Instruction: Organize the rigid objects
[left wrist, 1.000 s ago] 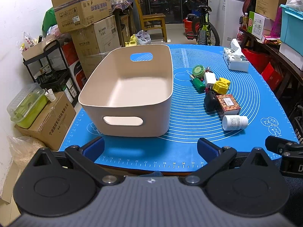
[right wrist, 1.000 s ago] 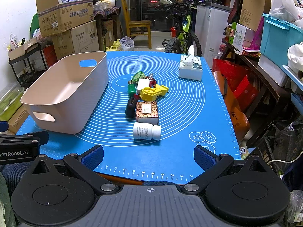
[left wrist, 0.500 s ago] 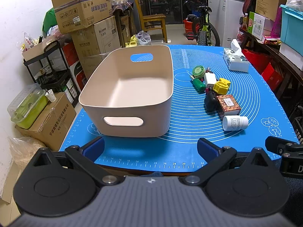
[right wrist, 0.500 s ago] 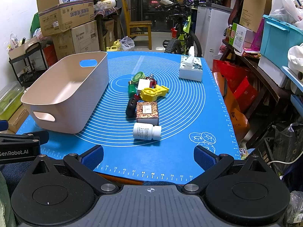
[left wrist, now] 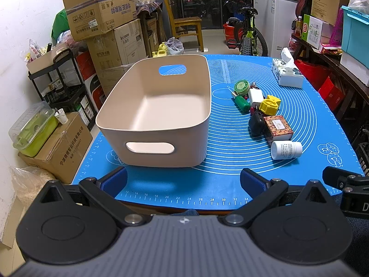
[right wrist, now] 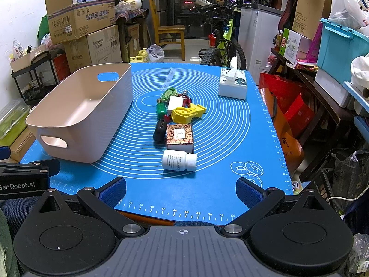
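Note:
An empty beige bin (left wrist: 159, 106) (right wrist: 76, 115) with handle cut-outs stands on the left of the blue mat (left wrist: 306, 106) (right wrist: 226, 120). To its right lies a cluster of small items: a white pill bottle (left wrist: 286, 150) (right wrist: 179, 160) on its side, a patterned box (left wrist: 278, 127) (right wrist: 180, 135), a black item (left wrist: 256, 123) (right wrist: 160, 130), a yellow plastic piece (left wrist: 269, 105) (right wrist: 186, 113), a white adapter (left wrist: 256, 97), a green bottle (left wrist: 242, 102) and a green round tin (left wrist: 241, 85) (right wrist: 169, 92). My left gripper (left wrist: 183, 180) hangs open at the mat's near edge before the bin. My right gripper (right wrist: 181, 191) is open just short of the pill bottle.
A tissue box (left wrist: 287, 75) (right wrist: 233, 85) sits at the mat's far right. Cardboard boxes (left wrist: 101, 16), a black rack (left wrist: 57, 80), a wooden chair (right wrist: 170, 32) and a bicycle (right wrist: 221, 43) crowd the room behind. Shelves with a teal crate (right wrist: 341, 46) line the right.

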The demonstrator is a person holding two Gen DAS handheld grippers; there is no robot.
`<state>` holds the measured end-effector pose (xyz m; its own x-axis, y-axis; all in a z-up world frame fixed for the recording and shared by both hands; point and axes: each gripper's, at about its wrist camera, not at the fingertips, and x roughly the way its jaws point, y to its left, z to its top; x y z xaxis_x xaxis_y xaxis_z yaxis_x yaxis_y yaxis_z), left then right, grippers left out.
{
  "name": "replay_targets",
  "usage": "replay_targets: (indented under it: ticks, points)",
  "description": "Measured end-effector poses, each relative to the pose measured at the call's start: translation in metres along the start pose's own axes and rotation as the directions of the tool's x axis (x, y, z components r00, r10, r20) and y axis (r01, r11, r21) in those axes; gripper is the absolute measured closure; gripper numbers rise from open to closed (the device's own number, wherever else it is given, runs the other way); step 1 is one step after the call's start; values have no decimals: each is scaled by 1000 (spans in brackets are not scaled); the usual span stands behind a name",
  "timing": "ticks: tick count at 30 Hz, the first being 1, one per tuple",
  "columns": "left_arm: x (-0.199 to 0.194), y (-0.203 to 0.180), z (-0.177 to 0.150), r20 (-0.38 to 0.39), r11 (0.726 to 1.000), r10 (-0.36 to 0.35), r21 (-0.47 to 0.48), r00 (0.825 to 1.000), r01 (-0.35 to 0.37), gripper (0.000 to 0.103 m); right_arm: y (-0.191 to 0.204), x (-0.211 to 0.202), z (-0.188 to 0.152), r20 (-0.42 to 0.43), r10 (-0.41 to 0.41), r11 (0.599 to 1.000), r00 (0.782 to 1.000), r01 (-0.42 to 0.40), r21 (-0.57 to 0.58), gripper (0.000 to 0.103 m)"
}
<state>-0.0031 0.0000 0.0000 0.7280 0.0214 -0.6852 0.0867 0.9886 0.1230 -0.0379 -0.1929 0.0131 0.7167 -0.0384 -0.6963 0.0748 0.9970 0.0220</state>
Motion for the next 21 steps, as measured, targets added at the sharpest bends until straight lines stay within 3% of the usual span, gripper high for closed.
replay_targets:
  ticks: [21]
  points:
    - [0, 4, 6, -19, 1000, 17, -14, 1000, -17, 0, 2, -6, 10, 10, 20, 1000, 1000, -20, -6, 2]
